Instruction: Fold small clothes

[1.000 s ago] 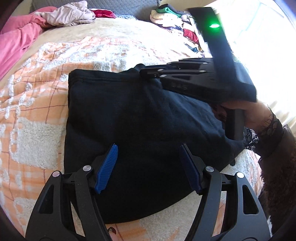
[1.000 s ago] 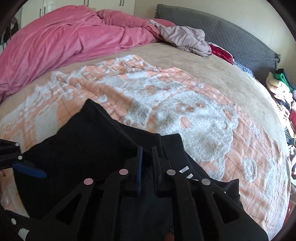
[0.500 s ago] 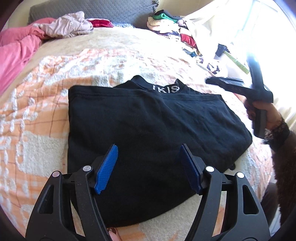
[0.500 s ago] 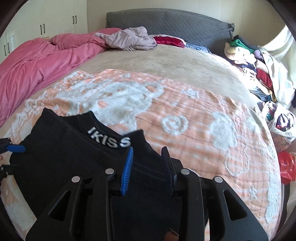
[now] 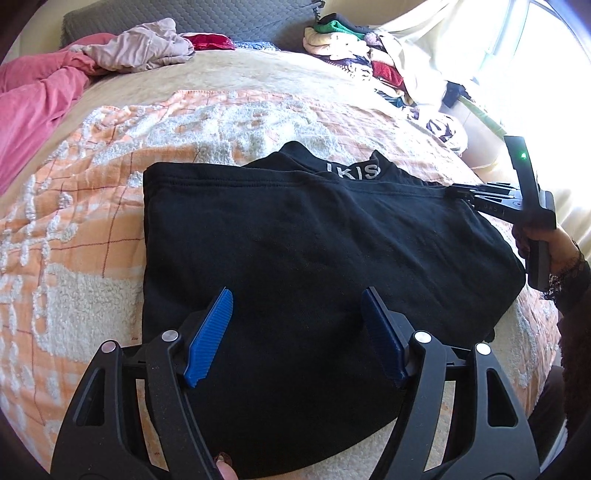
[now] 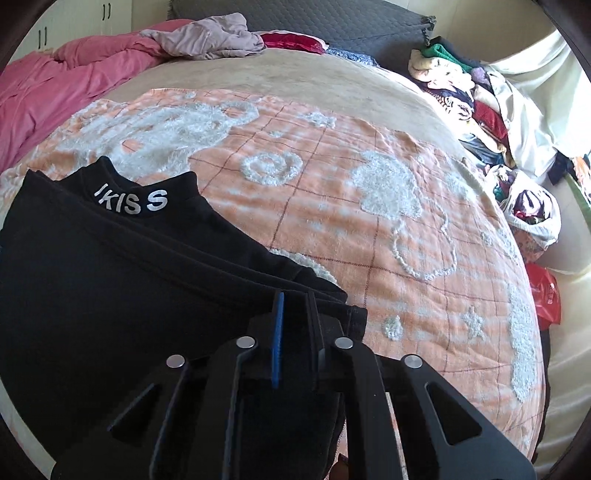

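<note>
A black garment (image 5: 295,251) with white lettering on its waistband lies folded on the orange and white blanket (image 5: 74,206). My left gripper (image 5: 297,306) is open, hovering over the garment's near edge, nothing between its blue pads. My right gripper (image 6: 293,306) is shut on the garment's (image 6: 110,277) right corner hem; in the left wrist view it (image 5: 461,194) sits at the garment's far right edge.
A pink duvet (image 6: 55,85) and a mauve cloth (image 6: 210,37) lie at the bed's far left. A pile of mixed clothes (image 6: 461,85) and a bag of clothes (image 6: 532,206) sit at the right. A grey headboard (image 5: 221,18) is behind.
My right gripper let go of the garment's top, swung out to the right, then came back and closed on the right corner hem. My left gripper stayed open and still.
</note>
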Demonstrator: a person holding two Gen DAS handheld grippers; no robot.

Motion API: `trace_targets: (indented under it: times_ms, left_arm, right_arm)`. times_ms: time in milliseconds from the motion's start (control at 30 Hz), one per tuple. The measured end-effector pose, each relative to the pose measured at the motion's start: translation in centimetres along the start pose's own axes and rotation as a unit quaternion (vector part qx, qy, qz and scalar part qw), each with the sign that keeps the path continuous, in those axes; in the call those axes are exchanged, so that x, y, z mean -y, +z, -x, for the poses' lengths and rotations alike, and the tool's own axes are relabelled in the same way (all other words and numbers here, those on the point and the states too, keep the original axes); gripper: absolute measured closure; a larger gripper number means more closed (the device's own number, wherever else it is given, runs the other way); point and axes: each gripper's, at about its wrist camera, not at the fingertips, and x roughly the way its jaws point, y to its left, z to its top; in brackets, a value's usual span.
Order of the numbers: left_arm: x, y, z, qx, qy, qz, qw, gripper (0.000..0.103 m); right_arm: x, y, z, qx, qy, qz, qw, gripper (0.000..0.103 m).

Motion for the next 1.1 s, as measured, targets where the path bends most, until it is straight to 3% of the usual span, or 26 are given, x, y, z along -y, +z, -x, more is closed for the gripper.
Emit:
trace_targets:
  times_ms: [133,267,333,367,400,433,467,533,567,633,667,833,933,1000,1100]
  left_arm:
    - [-0.1,0.0,-0.1,0.002,0.002,-0.001,1.0000,0.039]
    - [-0.2,0.1,-0.4,0.003,0.005,-0.002,1.0000,0.039]
    - [-0.2,0.2,-0.3,0.004,0.007,-0.002,1.0000,0.039]
    - [-0.2,0.3,-0.3,0.004,0.006,-0.002,1.0000,0.039]
    - [-0.3,0.3,-0.2,0.006,0.007,-0.001,1.0000,0.039]
    - [-0.3,0.4,-0.1,0.007,0.007,0.000,0.9999,0.039]
    - [-0.3,0.4,-0.1,0.007,0.007,0.000,0.9999,0.039]
    - [-0.3,0.5,-0.1,0.008,0.008,0.001,0.9999,0.039]
    - [-0.3,0.4,-0.1,0.008,0.009,0.001,0.9999,0.039]
    - [-0.3,0.4,-0.1,0.008,0.010,0.001,0.9999,0.039]
    - [-0.3,0.4,-0.1,0.009,0.011,0.001,0.9999,0.039]
    - [-0.7,0.5,0.1,0.015,0.015,0.007,0.9998,0.039]
    - [-1.0,0.7,0.2,0.016,0.017,0.014,0.9996,0.033]
    - [-1.1,0.8,0.4,0.018,0.019,0.015,0.9996,0.033]
    - [-1.2,1.0,0.8,0.020,0.018,0.019,0.9994,0.031]
  right_arm:
    - [1.2,0.5,0.9,0.029,-0.044,-0.022,0.998,0.103]
    - [2.6,-0.1,-0.5,0.007,-0.058,-0.047,0.997,0.103]
    - [3.2,-0.7,-0.2,0.015,-0.023,-0.072,0.997,0.101]
    - [3.6,-0.9,0.2,0.019,-0.010,-0.088,0.996,0.086]
    - [4.1,-1.1,0.5,0.023,0.006,-0.109,0.994,0.053]
    - [4.6,-1.3,0.8,0.030,0.024,-0.129,0.991,0.042]
    - [4.9,-1.4,1.0,0.031,0.040,-0.144,0.988,0.039]
    - [4.9,-1.5,0.9,0.024,0.060,-0.155,0.986,0.043]
    - [4.6,-1.5,0.7,0.017,0.064,-0.149,0.987,0.049]
    - [3.8,-1.5,0.3,0.006,0.063,-0.125,0.990,0.076]
    - [3.6,-1.6,0.4,0.009,0.074,-0.123,0.990,0.101]
    - [4.8,-1.4,1.9,0.051,0.048,-0.154,0.986,0.102]
    - [5.0,-1.6,0.9,0.030,-0.023,-0.138,0.990,0.103]
    - [5.6,-2.2,0.6,0.020,-0.021,-0.155,0.987,0.103]
    - [6.1,-2.9,2.1,0.042,-0.019,-0.176,0.983,0.103]
